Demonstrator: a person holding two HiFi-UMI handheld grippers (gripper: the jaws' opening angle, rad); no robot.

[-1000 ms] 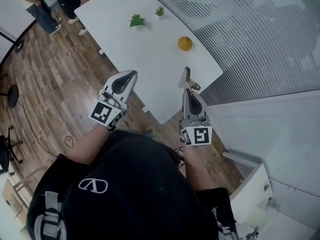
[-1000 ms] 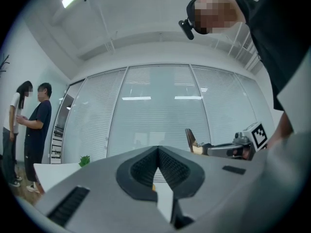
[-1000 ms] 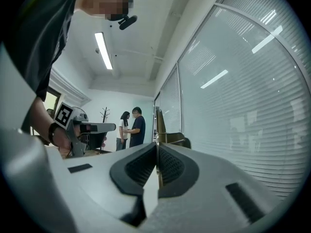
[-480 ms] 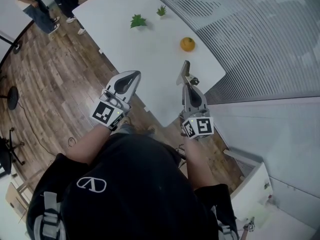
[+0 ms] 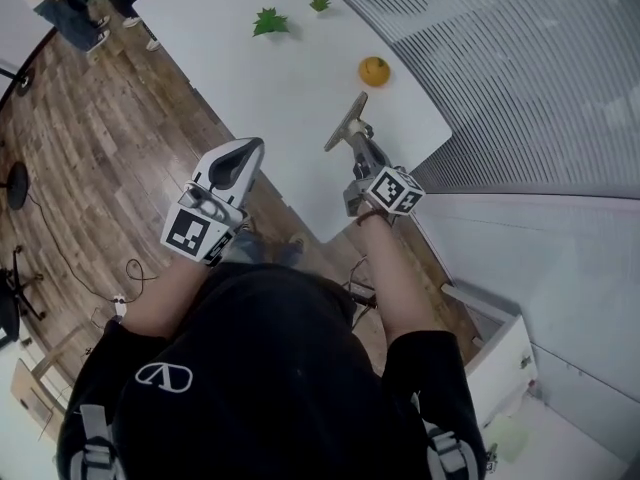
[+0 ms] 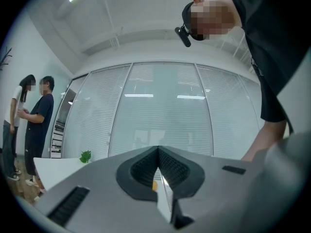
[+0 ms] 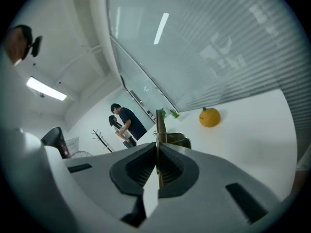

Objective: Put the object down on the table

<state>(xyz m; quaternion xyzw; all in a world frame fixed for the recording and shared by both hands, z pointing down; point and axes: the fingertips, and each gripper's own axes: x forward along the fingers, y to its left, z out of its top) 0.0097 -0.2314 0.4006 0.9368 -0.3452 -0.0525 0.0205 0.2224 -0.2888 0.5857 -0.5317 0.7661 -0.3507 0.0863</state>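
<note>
Looking down from the head view, we note both bare forearms stretched forward from black short sleeves. The right gripper [image 5: 356,140] reaches over the near corner of the white table [image 5: 290,83], wrist rolled so that its marker cube [image 5: 392,190] sits tilted. Its jaws are clamped together on a thin flat object [image 5: 345,126], which juts out past the tips and slants toward the table's middle. In the right gripper view that object [image 7: 160,123] appears edge-on. We cannot tell whether it touches the tabletop. An orange [image 5: 374,70] lies on the table well beyond it. The left gripper [image 5: 250,149] hangs over the wooden floor [image 5: 110,168] just beside the table's edge, jaws closed together and empty.
</note>
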